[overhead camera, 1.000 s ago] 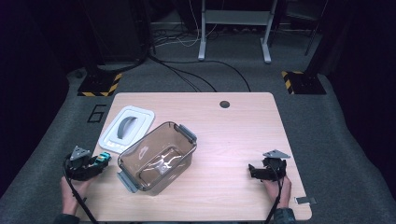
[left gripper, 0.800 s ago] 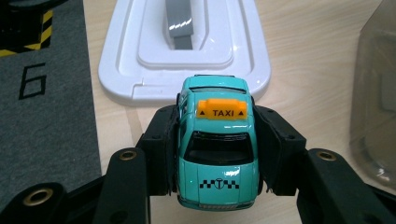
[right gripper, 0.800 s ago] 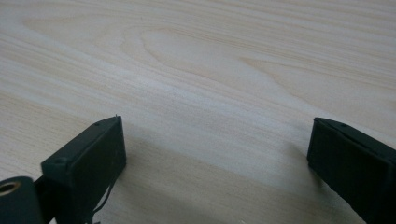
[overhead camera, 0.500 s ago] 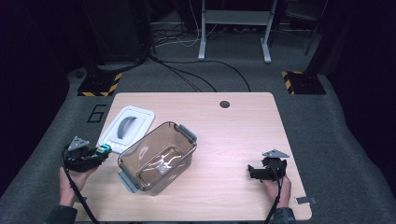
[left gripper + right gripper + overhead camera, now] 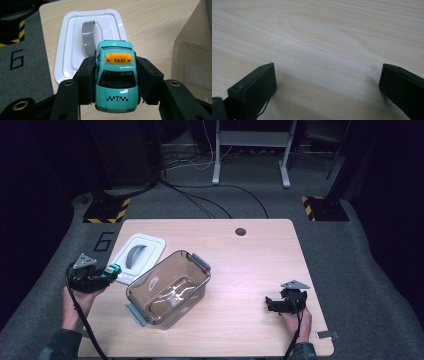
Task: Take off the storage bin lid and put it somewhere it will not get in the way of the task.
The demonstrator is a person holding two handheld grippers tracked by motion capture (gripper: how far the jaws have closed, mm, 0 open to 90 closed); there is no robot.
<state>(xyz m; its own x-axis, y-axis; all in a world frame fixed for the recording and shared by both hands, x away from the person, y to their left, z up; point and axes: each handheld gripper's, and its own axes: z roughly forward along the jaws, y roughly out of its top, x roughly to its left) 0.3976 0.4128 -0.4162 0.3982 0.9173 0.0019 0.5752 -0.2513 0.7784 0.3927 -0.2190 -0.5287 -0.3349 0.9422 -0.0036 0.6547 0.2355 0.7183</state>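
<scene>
The left gripper is squeezed tight on a little toy taxi. The taxi is teal, with an orange sign on its roof that says TAXI. One black jaw presses on each side of the car, and the car sits straight between them, its flat end toward the camera. From above, the taxi is a small teal spot at the tip of the gripper, at the left edge of the table, held up above the wood.

Just past the taxi lies a white lid with a grey handle — it lies flat on the table, on the far left. In the high view the lid is right beside the taxi.

To the right of the taxi is a clear brown box. It is open on top and stands near the middle of the table, a bit to the left. Its wall shows at the right side of the left gripper view, close to the car but not touching it. Something small and shiny lies inside the box; I cannot tell what it is.

The right gripper is far from all this — on the near right of the table. Its jaws are spread wide with nothing between them, low over bare wood.
</scene>
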